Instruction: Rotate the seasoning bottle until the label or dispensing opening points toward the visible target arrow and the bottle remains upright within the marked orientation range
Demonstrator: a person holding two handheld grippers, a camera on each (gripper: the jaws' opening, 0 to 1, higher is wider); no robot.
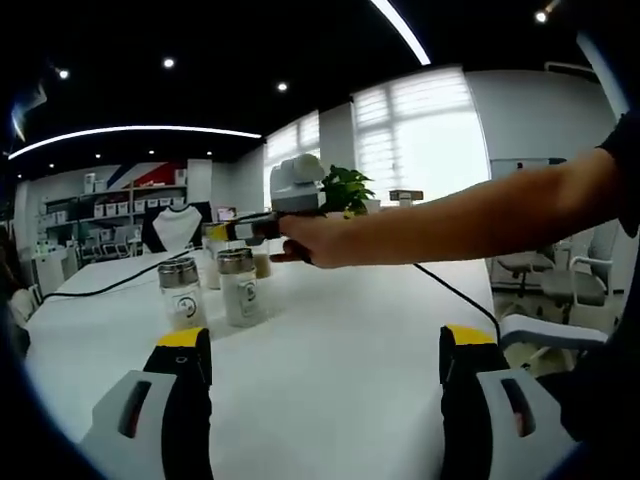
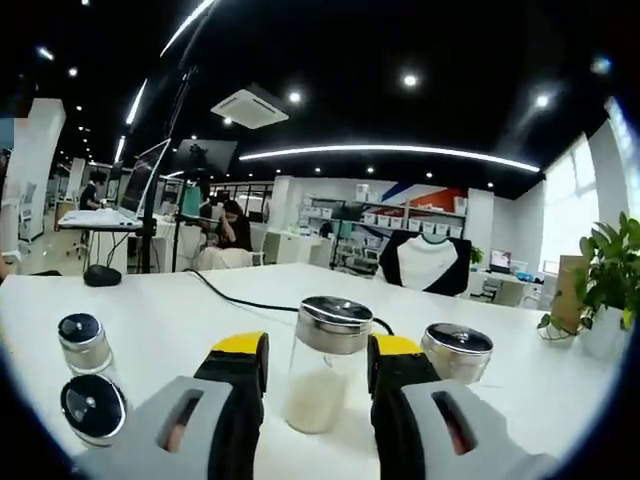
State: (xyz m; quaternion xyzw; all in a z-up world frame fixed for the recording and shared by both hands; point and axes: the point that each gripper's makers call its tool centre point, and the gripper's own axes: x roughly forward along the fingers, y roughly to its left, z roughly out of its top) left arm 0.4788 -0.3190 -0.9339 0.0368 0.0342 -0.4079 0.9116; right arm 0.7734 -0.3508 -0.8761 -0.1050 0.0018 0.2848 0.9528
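In the right gripper view a clear glass seasoning bottle (image 2: 322,370) with a steel lid and white powder stands upright on the white table (image 2: 200,320). It sits between the yellow-tipped jaws of my right gripper (image 2: 318,362), which stand open with a small gap on the left side. In the left gripper view my left gripper (image 1: 327,350) is wide open over bare table, holding nothing. Ahead of it two steel-lidded bottles (image 1: 182,292) (image 1: 238,287) stand side by side. A person's arm (image 1: 450,222) reaches in from the right, holding the right gripper (image 1: 214,233) above and behind them.
Another steel-lidded bottle (image 2: 456,352) stands right of the gripped-at one, and two small shakers (image 2: 82,342) (image 2: 92,406) stand at the left. A black cable (image 2: 245,298) runs across the table. A potted plant (image 2: 608,275) is at the far right; office chairs (image 1: 560,290) stand beyond the table edge.
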